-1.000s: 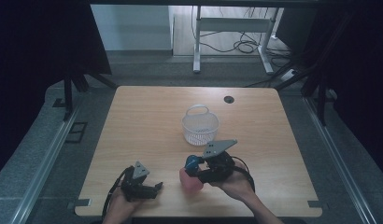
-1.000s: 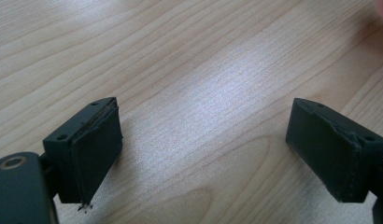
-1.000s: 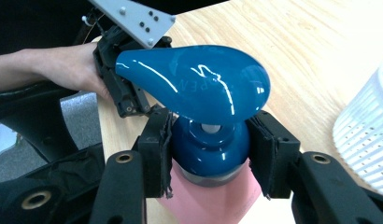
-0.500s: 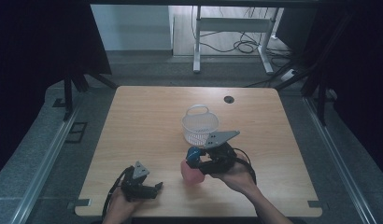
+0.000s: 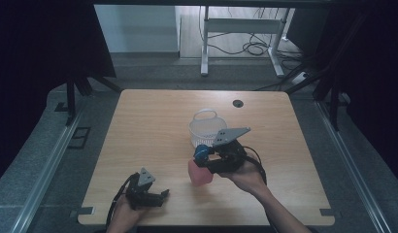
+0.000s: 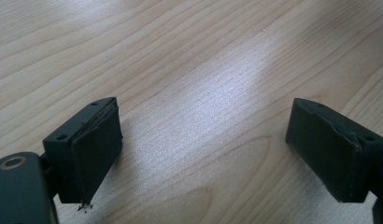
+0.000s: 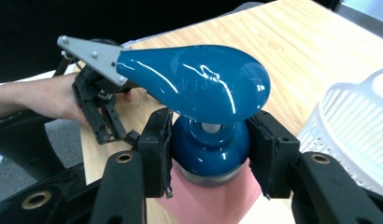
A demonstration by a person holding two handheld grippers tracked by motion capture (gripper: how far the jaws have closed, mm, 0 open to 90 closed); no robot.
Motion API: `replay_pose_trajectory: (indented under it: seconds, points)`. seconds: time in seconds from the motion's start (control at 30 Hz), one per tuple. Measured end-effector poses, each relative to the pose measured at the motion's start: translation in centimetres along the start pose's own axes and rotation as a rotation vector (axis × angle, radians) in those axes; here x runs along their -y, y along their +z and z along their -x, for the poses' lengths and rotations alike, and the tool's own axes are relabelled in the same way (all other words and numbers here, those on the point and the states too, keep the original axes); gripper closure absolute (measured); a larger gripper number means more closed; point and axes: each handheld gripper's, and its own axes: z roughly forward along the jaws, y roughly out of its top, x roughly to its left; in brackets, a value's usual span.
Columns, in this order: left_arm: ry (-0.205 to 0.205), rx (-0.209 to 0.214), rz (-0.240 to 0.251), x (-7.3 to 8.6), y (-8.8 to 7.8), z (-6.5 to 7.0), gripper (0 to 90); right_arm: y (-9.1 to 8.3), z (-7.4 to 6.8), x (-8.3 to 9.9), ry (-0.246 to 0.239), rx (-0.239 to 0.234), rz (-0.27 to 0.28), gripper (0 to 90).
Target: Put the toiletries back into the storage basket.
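Right gripper [image 5: 201, 156] clenched on blue-capped pink bottle [image 5: 199, 172] — just beside white basket [image 5: 205, 127]; left gripper [image 6: 203, 154] — jaws released.

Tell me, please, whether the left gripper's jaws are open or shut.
Open: the left gripper shows its pads wide apart over bare table, nothing between them.

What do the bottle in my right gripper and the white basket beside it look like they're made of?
Bottle: pink body, matte, likely plastic; its blue pump top is glossy hard plastic, judging by the sharp highlights. Basket: white slotted plastic, thin ribs, slightly translucent. The right gripper clamps the blue collar.
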Motion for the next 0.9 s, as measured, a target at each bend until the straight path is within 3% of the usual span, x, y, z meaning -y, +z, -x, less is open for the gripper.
replay_pose_trajectory:
  seconds: [0.9]
  points:
    - [0.000,0.000,0.001,0.0,0.0,0.0,10.3,-1.9,4.3,-4.2,0.060,0.096,0.044,52.9]
